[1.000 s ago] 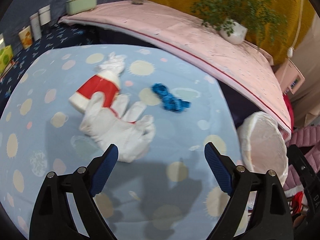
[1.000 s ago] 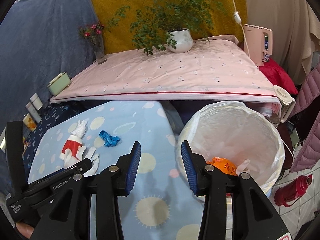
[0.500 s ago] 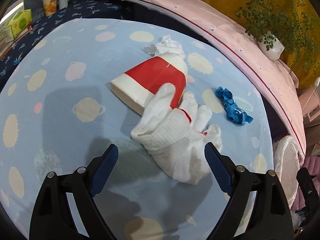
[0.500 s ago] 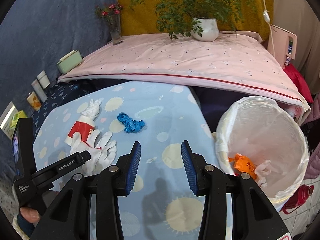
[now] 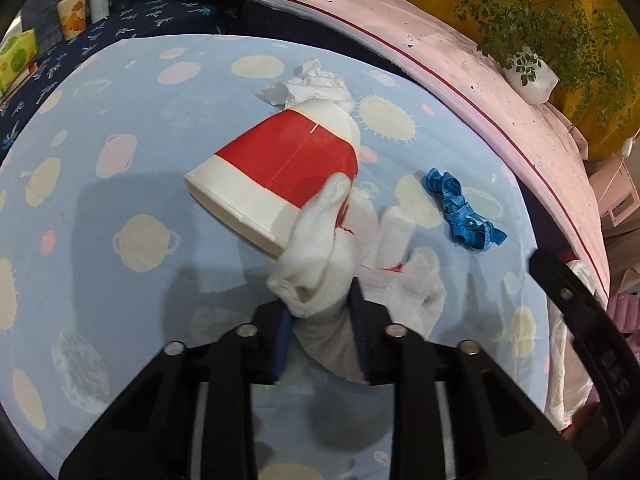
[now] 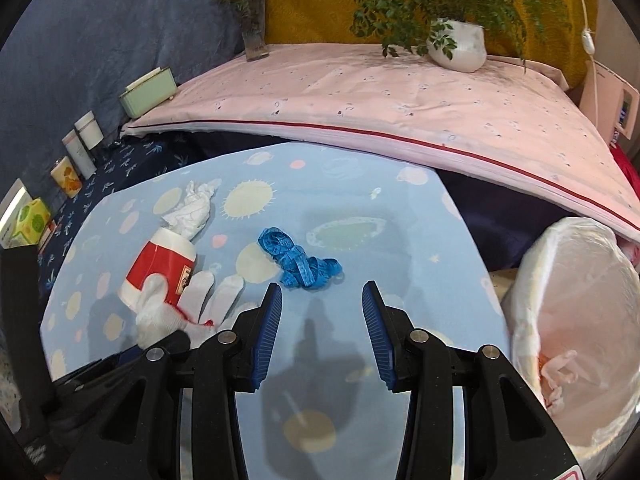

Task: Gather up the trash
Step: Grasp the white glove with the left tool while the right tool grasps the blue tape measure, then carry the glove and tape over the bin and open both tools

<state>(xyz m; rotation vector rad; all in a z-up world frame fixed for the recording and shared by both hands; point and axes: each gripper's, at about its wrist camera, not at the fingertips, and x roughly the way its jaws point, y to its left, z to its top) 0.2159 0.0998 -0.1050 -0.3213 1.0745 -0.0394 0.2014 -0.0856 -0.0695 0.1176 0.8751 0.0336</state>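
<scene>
Left gripper (image 5: pixel 320 332): black frame, ribbed blue pads, jaws closing with the cuff of a white knitted glove (image 5: pixel 340 264) pinched between them; the glove is soft, red-stitched at the finger seams, its fingers splayed on the table cloth (image 5: pixel 132 128), a smooth light-blue sheet printed with pale suns and planets. Right gripper (image 6: pixel 322 332): jaws parted, nothing between them, poised above bare cloth near the table's front edge. One glove finger lies over a tipped paper cup (image 5: pixel 280 172), conical, red band with white rims, mouth toward the table's left edge; just beyond its base, touching, crumpled white tissue (image 5: pixel 316 84); toward the right edge, a tangled blue ribbon-like tape (image 5: pixel 460 212), apart from the glove. Off the right edge, a bin lined with thin translucent white plastic (image 6: pixel 572 300).
</scene>
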